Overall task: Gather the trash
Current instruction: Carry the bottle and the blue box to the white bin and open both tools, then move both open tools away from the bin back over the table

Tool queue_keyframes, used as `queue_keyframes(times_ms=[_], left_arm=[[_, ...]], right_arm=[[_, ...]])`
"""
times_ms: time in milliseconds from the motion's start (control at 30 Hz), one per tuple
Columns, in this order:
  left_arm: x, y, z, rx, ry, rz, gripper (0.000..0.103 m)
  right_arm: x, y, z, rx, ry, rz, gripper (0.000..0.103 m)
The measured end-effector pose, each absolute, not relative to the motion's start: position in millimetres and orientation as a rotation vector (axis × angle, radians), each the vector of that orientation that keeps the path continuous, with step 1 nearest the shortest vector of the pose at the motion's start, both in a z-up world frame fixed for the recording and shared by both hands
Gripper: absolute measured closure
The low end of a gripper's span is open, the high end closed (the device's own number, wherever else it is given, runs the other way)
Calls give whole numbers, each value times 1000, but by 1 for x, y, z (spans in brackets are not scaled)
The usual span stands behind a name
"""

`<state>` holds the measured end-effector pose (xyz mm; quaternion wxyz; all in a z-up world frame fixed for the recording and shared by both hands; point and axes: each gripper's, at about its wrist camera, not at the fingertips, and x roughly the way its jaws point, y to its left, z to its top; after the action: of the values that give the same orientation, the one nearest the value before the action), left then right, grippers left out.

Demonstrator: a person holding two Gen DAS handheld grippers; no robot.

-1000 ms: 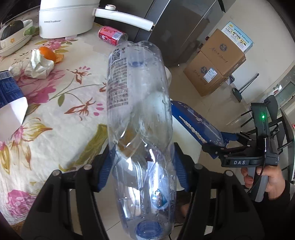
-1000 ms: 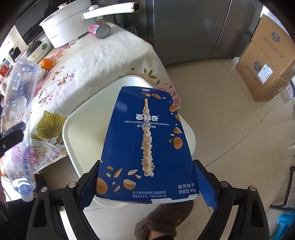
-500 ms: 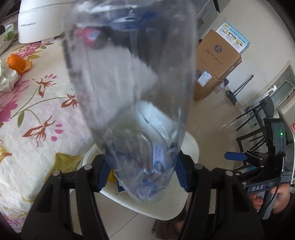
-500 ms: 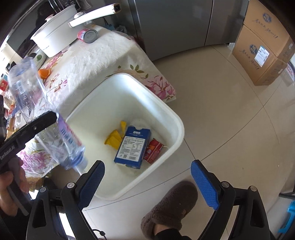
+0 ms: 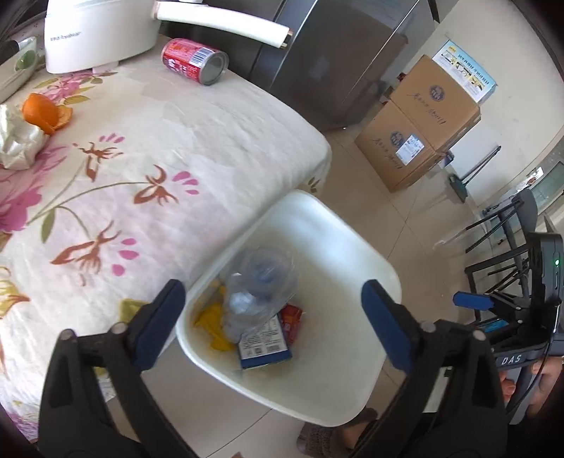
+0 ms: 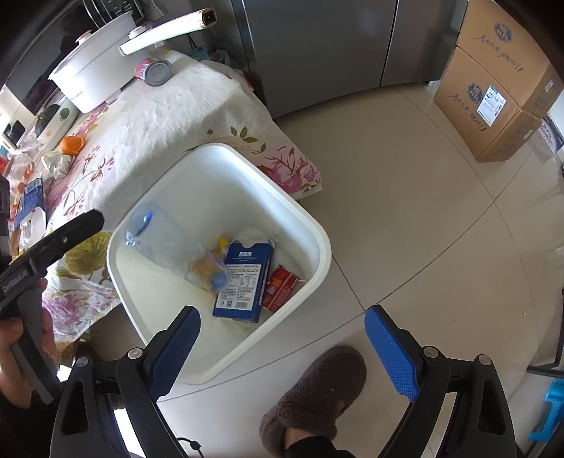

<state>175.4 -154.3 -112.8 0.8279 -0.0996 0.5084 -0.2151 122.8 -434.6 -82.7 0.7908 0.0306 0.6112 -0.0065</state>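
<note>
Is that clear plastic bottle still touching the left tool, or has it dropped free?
Apart. The left wrist view shows the left tool opening, nothing between its blue pads, and the bottle lying below in the white bin on the other trash.

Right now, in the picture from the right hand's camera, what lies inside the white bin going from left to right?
Clear plastic bottle → blue snack box → red wrapper, all inside the white bin.

table (image 5: 218,116): can (image 5: 195,61), orange peel (image 5: 46,112), pot (image 5: 98,31) | floor (image 6: 405,211): bin (image 6: 317,243)
</note>
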Motion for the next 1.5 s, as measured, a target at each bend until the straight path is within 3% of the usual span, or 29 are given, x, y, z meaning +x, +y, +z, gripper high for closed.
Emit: queue_keyframes(times_ms=[800,1500], left_arm=[[143,-31,-60,-227,977,-304,1],[107,102,-61,-200,931,34,1]], right_arm=[[152,-322,-45,-2,1224,102,8],[171,-179,-42,-82,1183,279,8]])
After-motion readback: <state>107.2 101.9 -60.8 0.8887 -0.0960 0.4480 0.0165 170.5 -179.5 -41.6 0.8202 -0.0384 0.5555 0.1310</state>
